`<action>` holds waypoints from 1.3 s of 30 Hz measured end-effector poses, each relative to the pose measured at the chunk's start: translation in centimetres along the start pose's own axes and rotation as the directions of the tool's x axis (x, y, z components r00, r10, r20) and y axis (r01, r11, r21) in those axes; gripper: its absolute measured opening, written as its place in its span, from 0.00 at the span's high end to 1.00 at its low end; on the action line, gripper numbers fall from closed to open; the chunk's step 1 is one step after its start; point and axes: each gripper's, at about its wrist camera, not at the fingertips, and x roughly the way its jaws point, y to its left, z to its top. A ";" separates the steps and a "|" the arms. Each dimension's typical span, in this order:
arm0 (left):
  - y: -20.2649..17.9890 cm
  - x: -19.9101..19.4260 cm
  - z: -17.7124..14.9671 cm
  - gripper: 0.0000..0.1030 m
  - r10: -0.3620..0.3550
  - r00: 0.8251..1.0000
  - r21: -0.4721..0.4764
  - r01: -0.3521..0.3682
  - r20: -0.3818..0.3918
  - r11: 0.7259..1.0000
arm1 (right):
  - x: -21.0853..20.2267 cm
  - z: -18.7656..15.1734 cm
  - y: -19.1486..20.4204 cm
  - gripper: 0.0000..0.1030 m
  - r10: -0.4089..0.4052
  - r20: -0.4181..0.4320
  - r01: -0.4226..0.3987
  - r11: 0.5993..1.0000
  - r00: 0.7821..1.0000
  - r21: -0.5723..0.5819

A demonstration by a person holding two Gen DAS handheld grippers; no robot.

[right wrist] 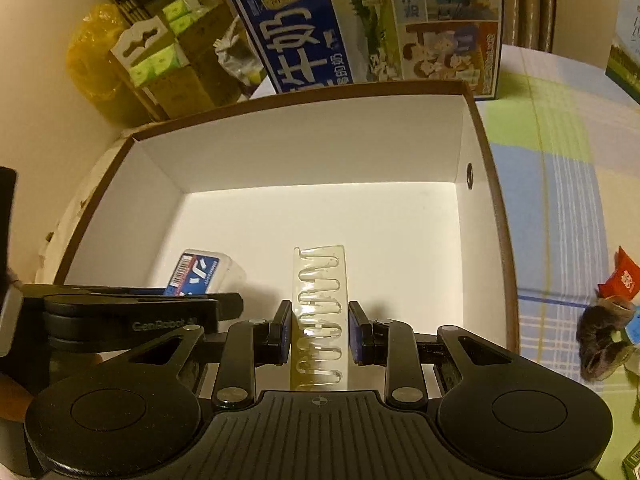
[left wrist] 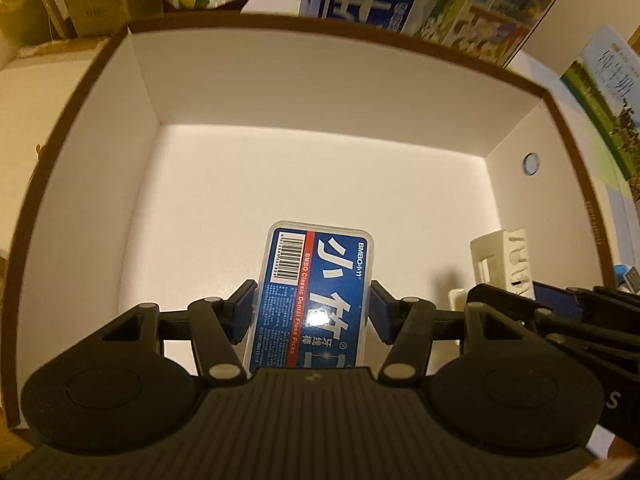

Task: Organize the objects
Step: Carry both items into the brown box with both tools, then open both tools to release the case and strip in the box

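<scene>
A: Edges first. Both grippers are hanging inside the brown-rimmed box (left wrist: 136, 80), white walls all round. Far half of the floor is sitting bare in both views, so there's room ahead. Right wall is carrying a small round hole (left wrist: 531, 163).

B: Left side?

A: Left gripper (left wrist: 312, 312) is clamping the floss pick box (left wrist: 316, 292) across its long sides, blue pads (left wrist: 242, 312) pressing against the clear plastic. Box is running lengthwise between the fingers, barcode end pointing away from the camera, over the near middle of the floor. Can't tell if it's touching the floor.

B: Right?

A: Right gripper (right wrist: 318, 330) is straddling the clear slotted holder (right wrist: 320, 312). Left pad looks to be touching its edge, right pad is showing a thin gap, so I cannot tell if it's gripping or just bracketing. Holder is pointing straight ahead, near-centre of the floor.

B: Spacing between them?

A: Close. Right view is showing the left gripper's black body just beside on its left, floss box poking past it. Left view is showing the holder near the right wall.

B: Outside the box?

A: Blue milk carton (right wrist: 304, 24) is standing just behind the far wall; checked tablecloth (right wrist: 560, 184) is spreading to the right.
</scene>
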 end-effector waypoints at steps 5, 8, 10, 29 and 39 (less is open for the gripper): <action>-0.2 1.0 0.6 0.48 0.011 0.999 0.014 -0.011 -0.038 1.000 | 0.3 0.2 0.1 0.76 0.003 -0.020 -0.003 1.000 1.000 0.019; -0.1 1.2 0.8 0.47 0.012 0.999 0.023 -0.011 -0.049 1.000 | 0.5 0.5 0.3 0.76 0.003 -0.021 -0.003 1.000 1.000 0.021; 0.0 1.2 0.8 0.40 0.011 0.999 0.027 -0.010 -0.049 1.000 | 0.6 0.6 0.4 0.76 0.004 -0.023 -0.003 1.000 1.000 0.023; 2.4 -2.2 0.8 0.21 0.035 0.998 0.059 -0.039 0.058 0.998 | 0.6 0.9 1.2 0.62 0.041 0.003 -0.042 0.997 0.999 0.070; 2.0 -5.0 -0.7 0.19 -0.001 0.995 0.084 -0.007 0.098 0.996 | -2.7 -0.8 2.1 0.56 -0.010 0.032 0.010 1.000 0.999 0.000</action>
